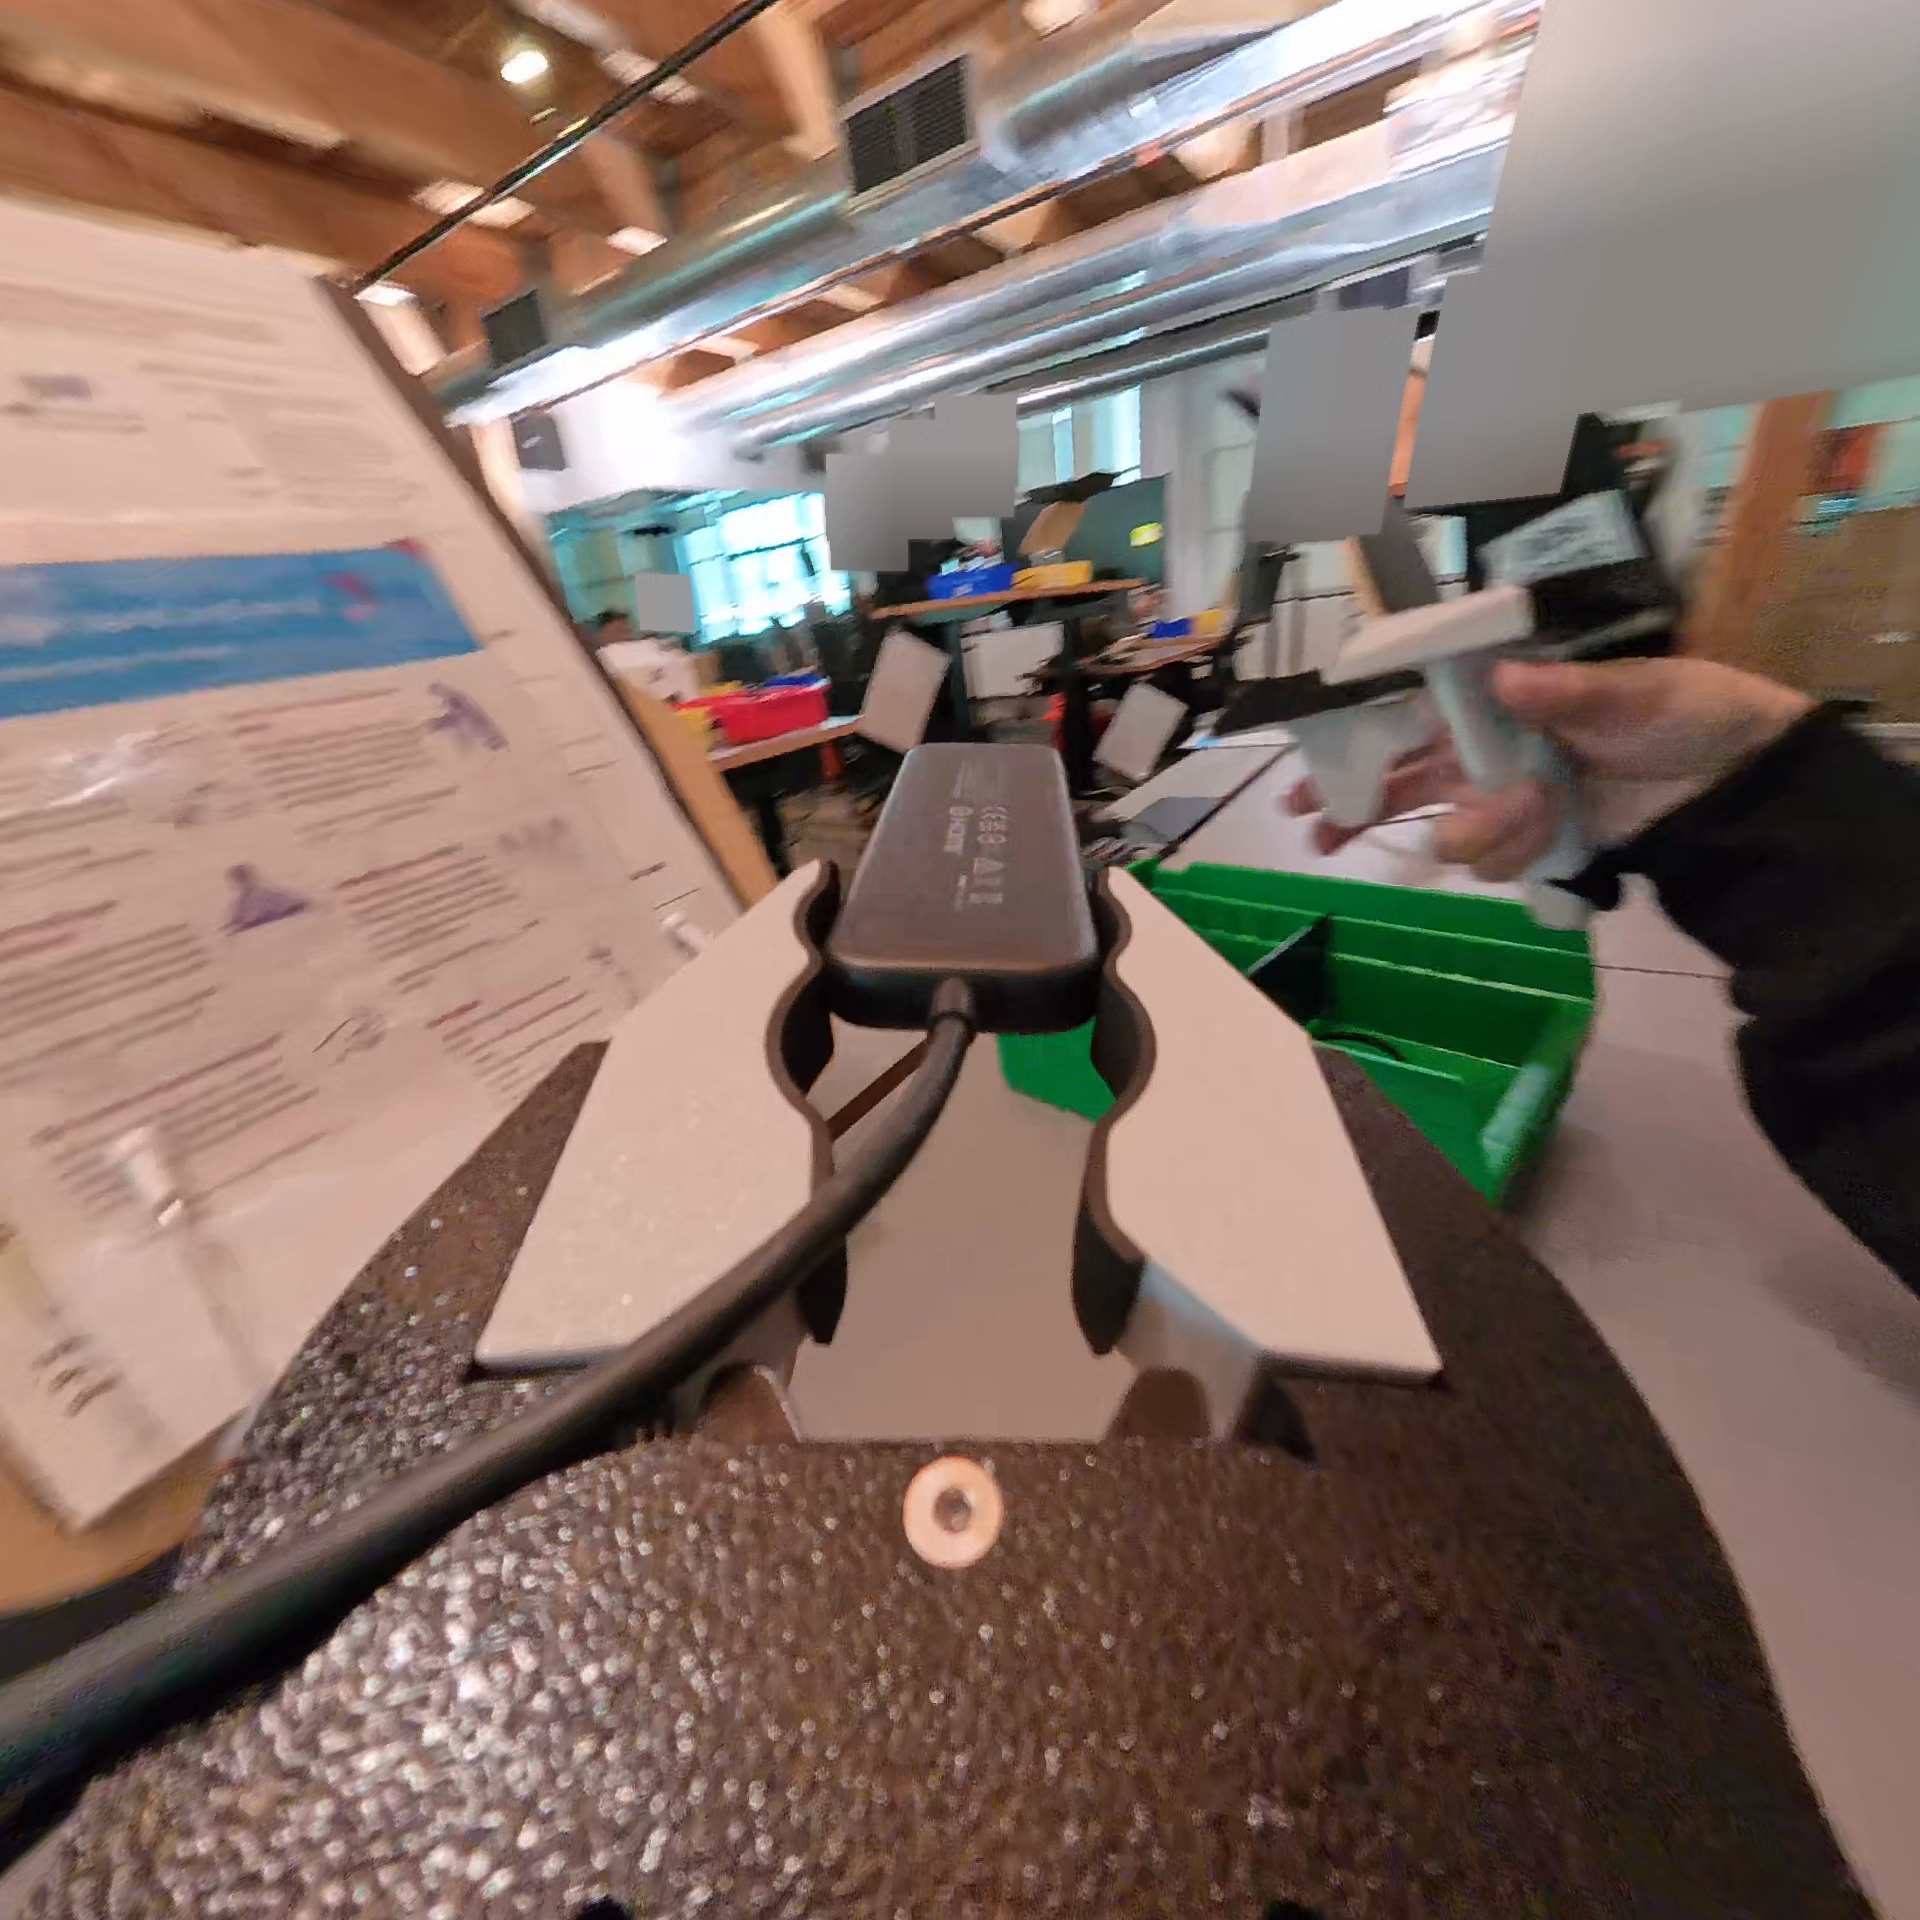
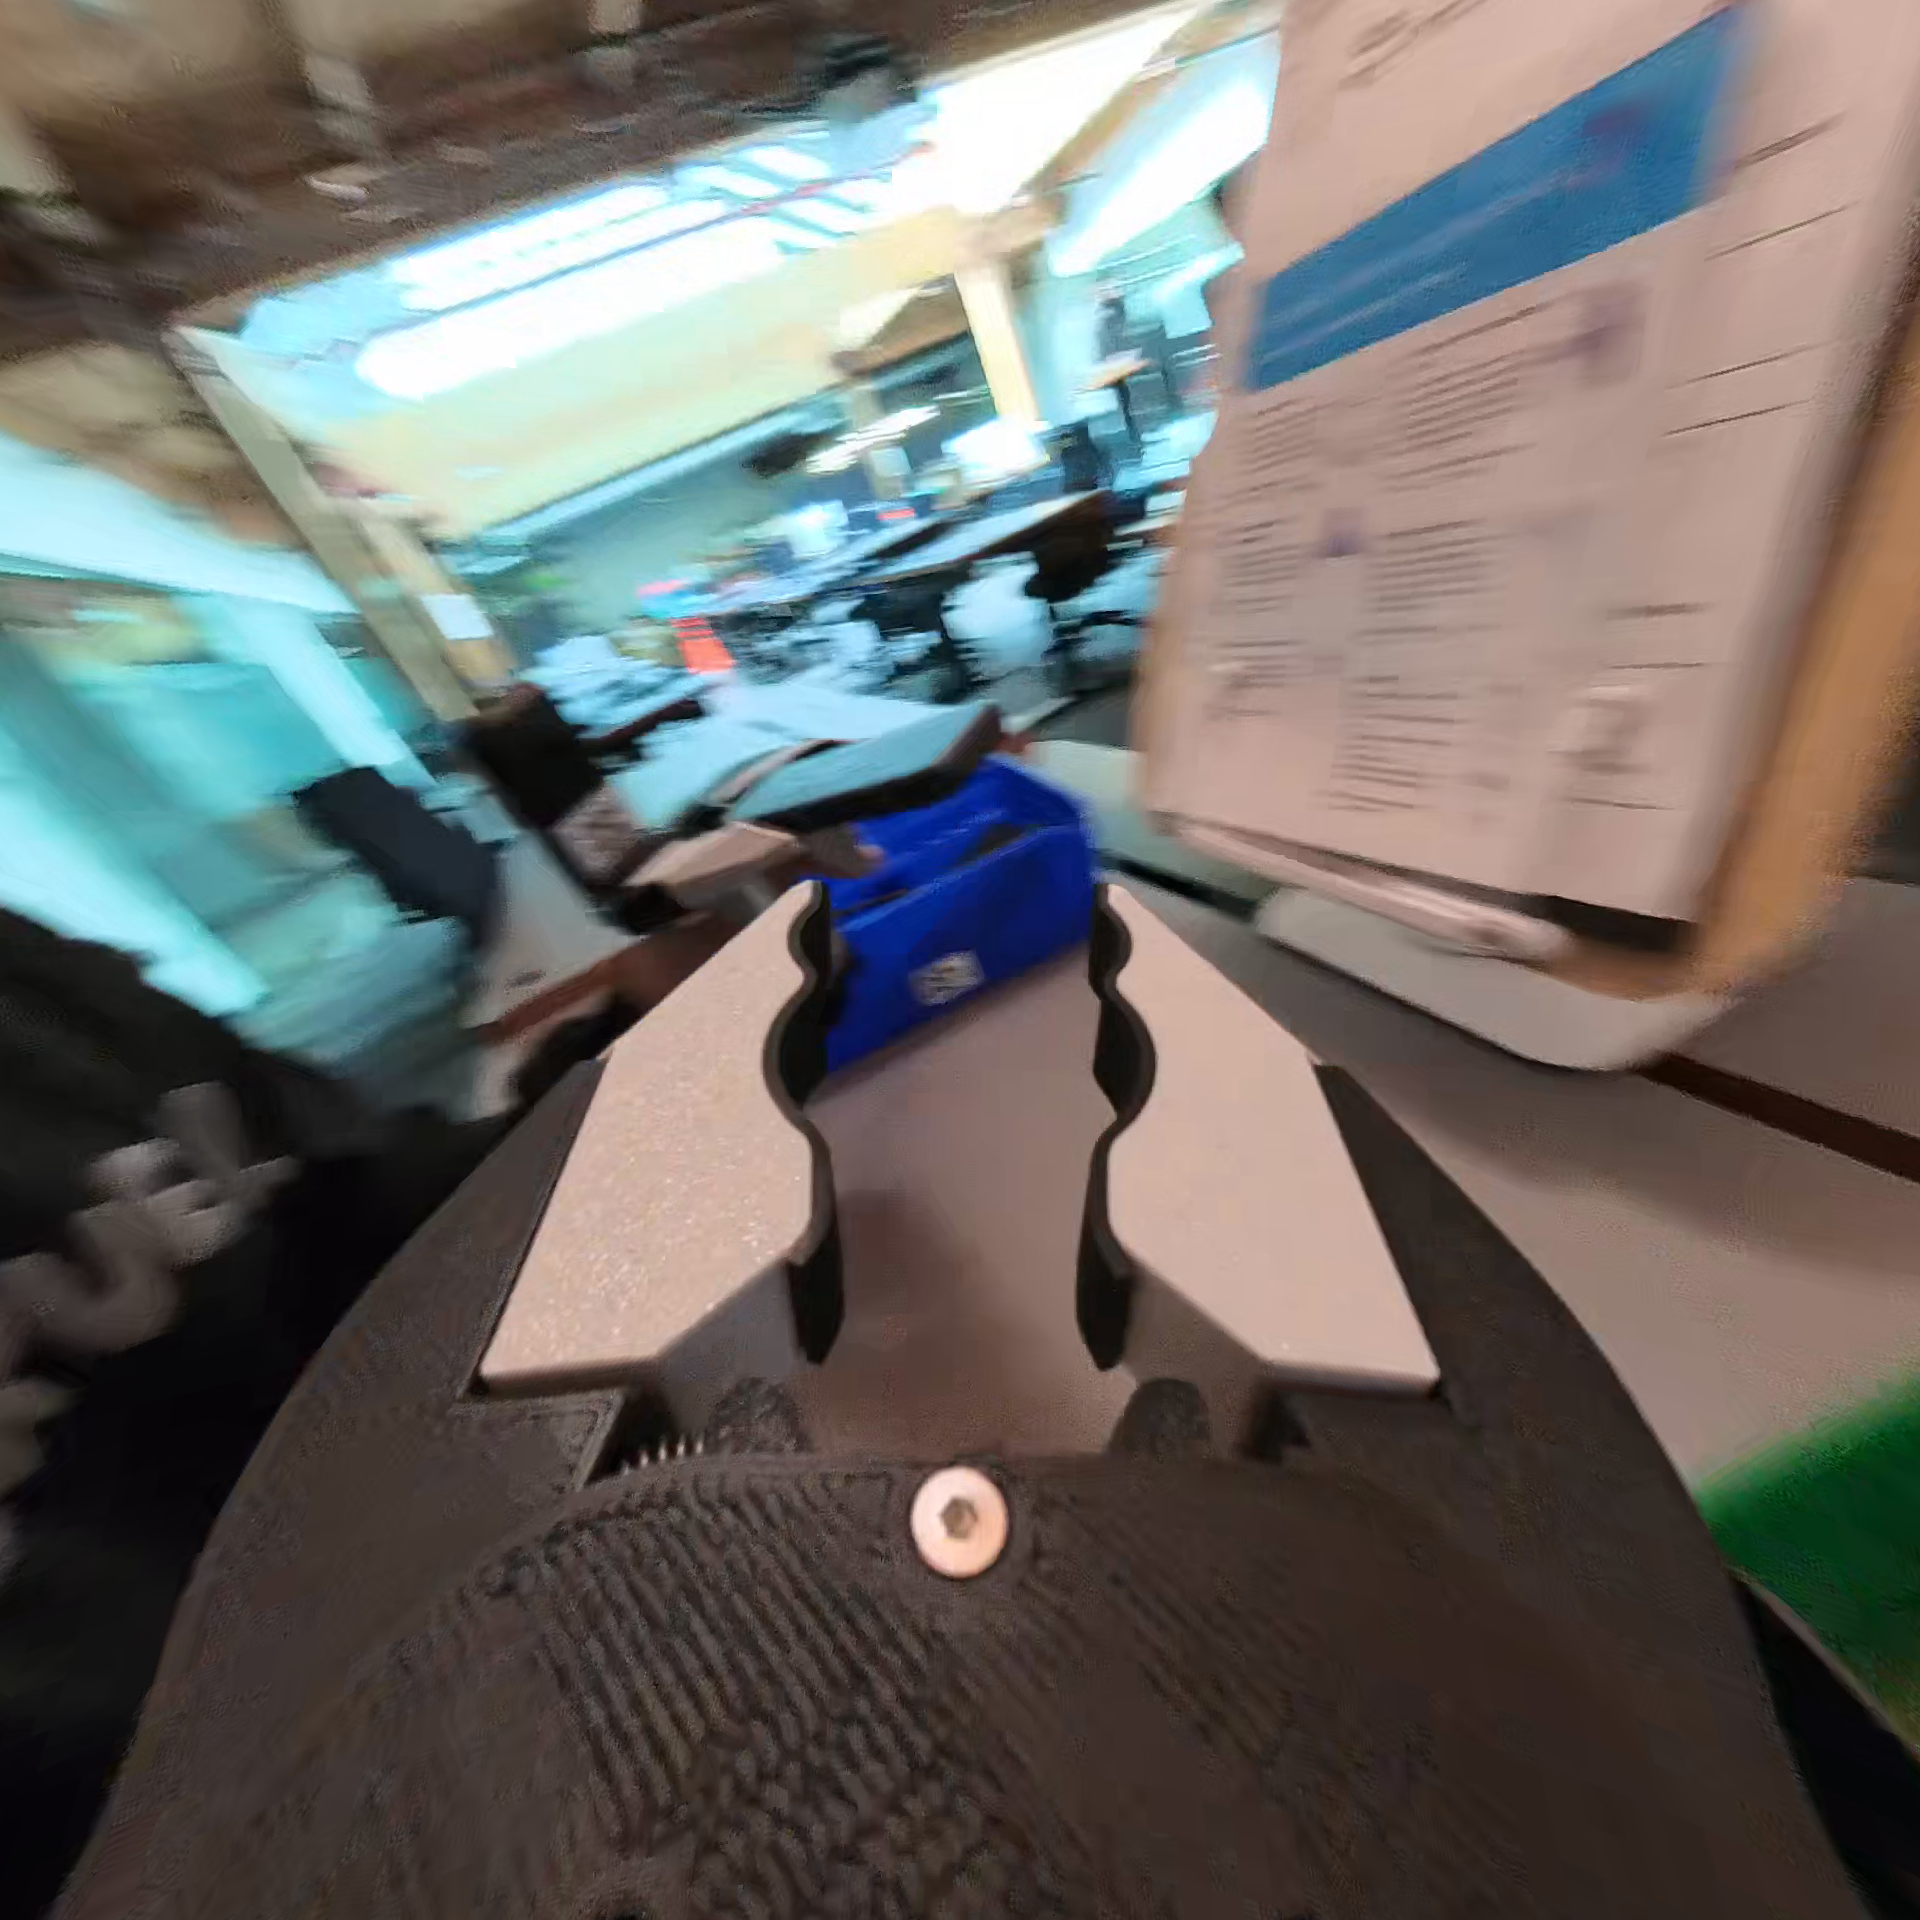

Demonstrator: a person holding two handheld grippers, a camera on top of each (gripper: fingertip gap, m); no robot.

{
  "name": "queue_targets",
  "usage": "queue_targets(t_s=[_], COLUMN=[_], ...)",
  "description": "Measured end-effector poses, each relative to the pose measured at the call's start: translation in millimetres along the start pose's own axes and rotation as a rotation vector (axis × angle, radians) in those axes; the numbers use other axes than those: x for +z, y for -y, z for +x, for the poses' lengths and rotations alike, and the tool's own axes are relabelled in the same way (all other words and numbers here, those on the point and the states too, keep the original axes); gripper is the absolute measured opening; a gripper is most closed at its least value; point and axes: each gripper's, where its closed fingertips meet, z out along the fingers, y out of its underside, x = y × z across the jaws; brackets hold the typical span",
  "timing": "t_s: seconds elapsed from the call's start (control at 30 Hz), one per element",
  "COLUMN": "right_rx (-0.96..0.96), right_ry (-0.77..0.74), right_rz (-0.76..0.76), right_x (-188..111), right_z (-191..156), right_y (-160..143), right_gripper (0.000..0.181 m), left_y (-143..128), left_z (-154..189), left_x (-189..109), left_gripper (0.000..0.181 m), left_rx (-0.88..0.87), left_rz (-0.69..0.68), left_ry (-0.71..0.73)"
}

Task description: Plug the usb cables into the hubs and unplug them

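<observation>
My left gripper (image 1: 961,914) is shut on a flat black USB hub (image 1: 966,852) and holds it up in the air, pointing away from me. The hub's black cable (image 1: 810,1216) trails back over the left finger and down to the left. My right gripper (image 2: 956,925) is open and empty, held above the table. It also shows in the left wrist view (image 1: 1455,665), in a hand at the upper right. In the right wrist view the hub (image 2: 862,769) in the left gripper shows at mid-left. No loose USB cable is visible.
A green bin (image 1: 1382,997) with dividers stands on the grey table (image 1: 1714,1351) just right of the held hub. A blue bin (image 2: 966,914) stands beyond my right gripper. A poster board (image 1: 208,779) leans at the left and also shows in the right wrist view (image 2: 1507,499). Desks fill the background.
</observation>
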Motion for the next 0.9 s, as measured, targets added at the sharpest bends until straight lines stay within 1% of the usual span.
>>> queue_targets(t_s=[0.07,0.1,0.17,0.2,0.23,0.3,0.33,0.37,0.4,0.43,0.53,0.67,0.73,0.77,0.83,0.87,0.9], right_rx=[0.066,0.103,0.159,0.171,0.177,0.179,0.186,0.207,0.228,0.234,0.210,0.212,0.195,0.195,0.181,0.164,0.147], right_ry=[0.226,0.304,0.406,0.467,0.517,0.564,0.575,0.587,0.595,0.591,0.599,0.632,0.605,0.597,0.547,0.511,0.456], right_rz=[-0.030,-0.046,-0.119,-0.164,-0.207,-0.270,-0.278,-0.273,-0.273,-0.282,-0.327,-0.304,-0.269,-0.241,-0.149,-0.090,-0.029], right_x=[24,35,54,60,65,73,76,79,81,83,84,85,88,88,83,77,69], right_z=[-27,-35,-46,-54,-61,-69,-71,-73,-73,-72,-73,-73,-68,-65,-55,-49,-39], right_y=[-10,-15,-33,-43,-52,-67,-69,-69,-69,-72,-83,-78,-73,-67,-48,-36,-23], right_gripper=[0.059,0.058,0.059,0.060,0.061,0.060,0.059,0.053,0.044,0.042,0.016,0.012,0.012,0.012,0.011,0.011,0.011], left_y=[6,9,9,6,2,-7,-11,-16,-20,-22,-24,-21,-22,-21,-15,-15,-16], left_z=[19,27,46,51,52,55,58,60,62,63,67,67,59,53,44,42,41], left_x=[-1,-4,-11,-14,-15,-19,-21,-23,-23,-23,-21,-19,-16,-13,-10,-9,-8], left_gripper=[0.046,0.046,0.046,0.046,0.046,0.045,0.046,0.046,0.046,0.046,0.046,0.045,0.045,0.049,0.076,0.082,0.084], left_rx=[0.050,0.090,0.196,0.249,0.299,0.396,0.442,0.484,0.519,0.545,0.583,0.606,0.607,0.590,0.556,0.538,0.516], left_rz=[0.065,0.098,0.135,0.132,0.117,0.082,0.065,0.048,0.030,0.017,0.012,0.031,0.013,0.019,0.045,0.043,0.028], left_ry=[-0.119,-0.174,-0.294,-0.330,-0.337,-0.364,-0.387,-0.404,-0.415,-0.417,-0.422,-0.396,-0.341,-0.292,-0.212,-0.200,-0.194])
